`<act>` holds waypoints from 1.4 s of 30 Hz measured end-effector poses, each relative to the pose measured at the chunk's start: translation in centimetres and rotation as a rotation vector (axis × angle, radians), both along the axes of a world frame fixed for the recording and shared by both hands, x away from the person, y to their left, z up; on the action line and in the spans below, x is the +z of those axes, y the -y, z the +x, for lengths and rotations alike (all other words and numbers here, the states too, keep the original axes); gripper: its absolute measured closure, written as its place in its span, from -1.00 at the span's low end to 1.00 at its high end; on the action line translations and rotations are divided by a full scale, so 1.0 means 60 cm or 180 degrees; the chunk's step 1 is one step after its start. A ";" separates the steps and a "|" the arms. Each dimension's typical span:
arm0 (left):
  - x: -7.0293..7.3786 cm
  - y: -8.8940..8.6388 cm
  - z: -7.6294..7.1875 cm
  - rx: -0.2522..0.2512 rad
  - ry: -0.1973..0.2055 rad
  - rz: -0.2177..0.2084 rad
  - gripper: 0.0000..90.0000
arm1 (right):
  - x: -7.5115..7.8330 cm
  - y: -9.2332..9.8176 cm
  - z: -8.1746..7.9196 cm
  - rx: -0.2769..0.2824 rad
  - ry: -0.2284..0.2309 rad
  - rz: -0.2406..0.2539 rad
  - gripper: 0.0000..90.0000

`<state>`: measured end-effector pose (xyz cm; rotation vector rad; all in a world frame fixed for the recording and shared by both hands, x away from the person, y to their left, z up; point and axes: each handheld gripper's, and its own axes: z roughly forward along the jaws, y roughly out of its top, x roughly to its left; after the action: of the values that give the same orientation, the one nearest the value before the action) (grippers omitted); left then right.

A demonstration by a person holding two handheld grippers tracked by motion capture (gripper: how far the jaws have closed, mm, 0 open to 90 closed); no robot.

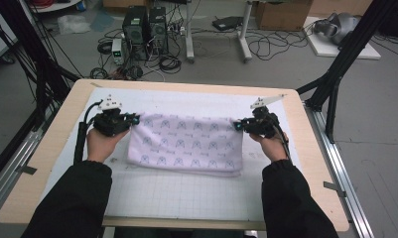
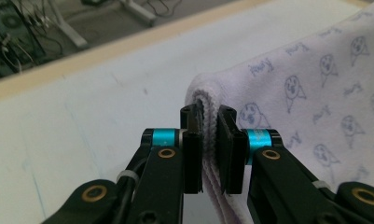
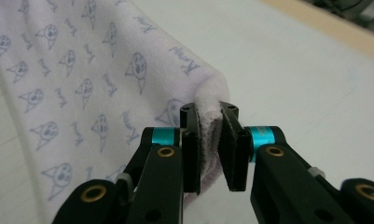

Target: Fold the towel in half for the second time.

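Observation:
A pale lilac towel point(image 1: 186, 141) printed with small cartoon faces lies folded on the white gridded mat point(image 1: 186, 196). My left gripper point(image 1: 133, 119) is shut on the towel's far left corner; the layered edge point(image 2: 210, 140) is pinched between its black pads. My right gripper point(image 1: 237, 125) is shut on the far right corner, whose fluffy edge point(image 3: 210, 126) is squeezed between the pads. Both far corners are lifted off the mat while the towel's near edge rests on it. A person's hands in black sleeves hold the grippers.
The mat covers a light wooden table point(image 1: 62, 114). Black tripod legs point(image 1: 335, 74) stand at the table's right and left. Computer towers point(image 1: 144, 29), tangled cables and a cardboard box point(image 1: 281, 15) sit on the floor beyond the far edge.

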<state>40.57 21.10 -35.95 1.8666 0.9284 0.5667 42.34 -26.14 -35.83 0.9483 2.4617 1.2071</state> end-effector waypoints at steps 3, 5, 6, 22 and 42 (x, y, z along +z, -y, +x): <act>0.011 0.007 0.025 0.0277 0.0028 0.0193 0.56 | 0.022 0.000 0.027 -0.0315 0.0224 0.0037 0.26; 0.005 0.004 0.030 0.0330 -0.0028 0.0252 0.33 | 0.019 0.004 0.042 -0.0458 0.0134 0.0077 0.15; 0.001 0.002 0.030 0.0333 -0.0068 0.0258 0.30 | 0.014 0.005 0.043 -0.0481 0.0095 0.0071 0.12; -0.107 -0.002 -0.073 -0.0318 -0.0469 0.0266 0.85 | -0.097 -0.013 -0.053 0.0004 -0.0318 0.0002 0.57; -0.104 -0.011 -0.106 -0.0344 -0.0459 0.0114 0.48 | -0.098 -0.024 -0.077 0.0004 -0.0317 -0.0088 0.38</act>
<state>34.24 21.76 -42.21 1.9974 0.9090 0.3893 37.74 -24.69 -41.74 1.0229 2.5487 1.1494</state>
